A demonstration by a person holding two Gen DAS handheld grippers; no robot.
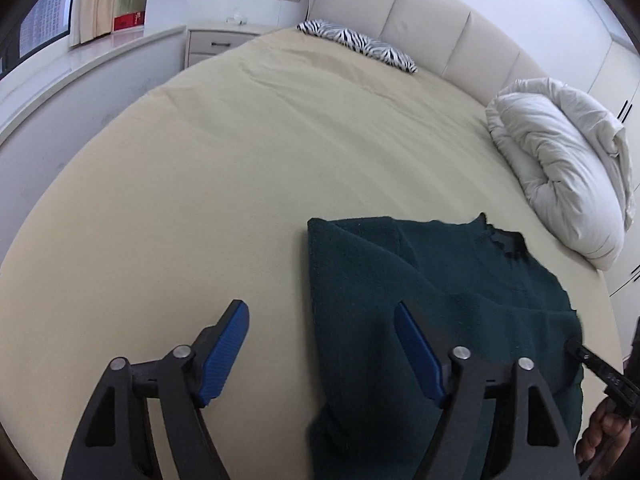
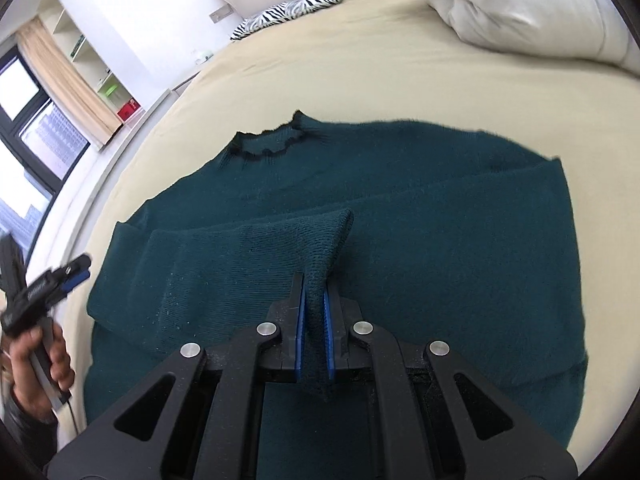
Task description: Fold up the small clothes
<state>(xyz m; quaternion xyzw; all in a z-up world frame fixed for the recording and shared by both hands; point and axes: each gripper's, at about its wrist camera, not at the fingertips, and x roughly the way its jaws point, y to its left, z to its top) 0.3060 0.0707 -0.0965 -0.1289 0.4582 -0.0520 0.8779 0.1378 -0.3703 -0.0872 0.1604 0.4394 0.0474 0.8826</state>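
A wide beige bed (image 1: 240, 152) carries the dark green sweater (image 2: 400, 200), spread flat with its collar toward the headboard. The right tool (image 2: 314, 320) is pressed together on a raised pinch of knit near the hem. The left tool (image 1: 320, 348), spread and empty, straddles the sweater's left edge, nearer that side.

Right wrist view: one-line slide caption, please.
Right gripper shut on a pinched fold of the dark green sweater spread on the beige bed.
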